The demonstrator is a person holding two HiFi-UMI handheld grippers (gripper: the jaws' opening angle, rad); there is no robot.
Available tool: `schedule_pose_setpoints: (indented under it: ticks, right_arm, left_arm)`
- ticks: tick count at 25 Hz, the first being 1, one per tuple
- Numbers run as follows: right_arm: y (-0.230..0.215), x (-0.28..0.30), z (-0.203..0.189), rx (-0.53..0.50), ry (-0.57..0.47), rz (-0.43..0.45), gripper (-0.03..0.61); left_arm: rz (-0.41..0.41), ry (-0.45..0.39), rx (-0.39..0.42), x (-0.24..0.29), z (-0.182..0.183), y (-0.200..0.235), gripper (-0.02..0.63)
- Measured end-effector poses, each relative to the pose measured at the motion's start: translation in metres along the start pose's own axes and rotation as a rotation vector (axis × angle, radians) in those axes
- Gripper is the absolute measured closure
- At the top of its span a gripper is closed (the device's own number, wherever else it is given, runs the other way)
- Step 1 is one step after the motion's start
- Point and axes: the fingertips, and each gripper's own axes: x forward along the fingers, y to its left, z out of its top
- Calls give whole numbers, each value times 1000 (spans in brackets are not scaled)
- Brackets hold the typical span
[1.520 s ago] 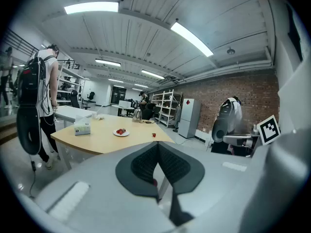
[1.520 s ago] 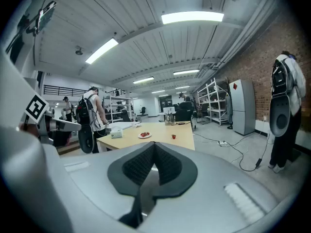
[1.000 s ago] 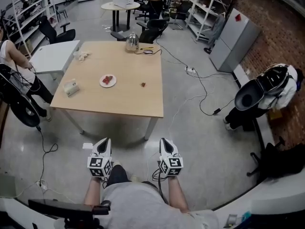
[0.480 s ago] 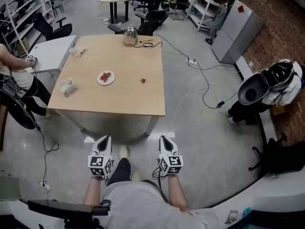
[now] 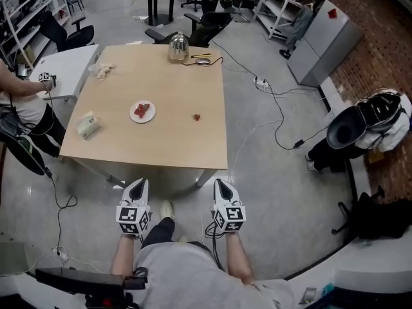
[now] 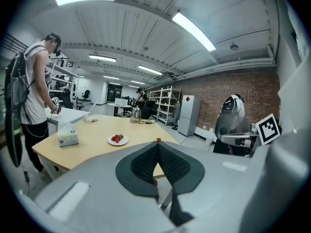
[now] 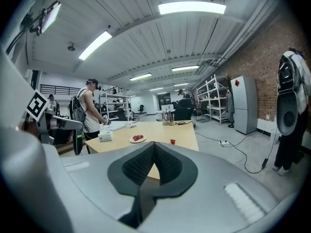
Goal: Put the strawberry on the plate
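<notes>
A single red strawberry lies on the wooden table, right of its middle; it also shows in the right gripper view as a small strawberry. A white plate with strawberries on it sits to the left of it, and appears as the plate in the left gripper view. My left gripper and right gripper hang side by side over the floor, short of the table's near edge. Both are shut with nothing between their jaws.
A tissue box sits at the table's left edge and a metal kettle at its far edge. A person stands at the left by a white table. Cables trail over the floor on the right.
The table has come closer in the head view as the person walked toward it. Both grippers stay shut and level in front of the body.
</notes>
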Motion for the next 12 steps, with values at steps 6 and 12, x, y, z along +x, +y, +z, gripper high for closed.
schedule_pose_setpoints:
  ticks: [6,12]
  right_arm:
    - [5,48,8,1,17,2,572]
    - [6,88,22,-5,19,-15,572]
  left_arm:
    - [-1,4,-7,35,12,36,595]
    - [-19,8,5,67,28,65,595]
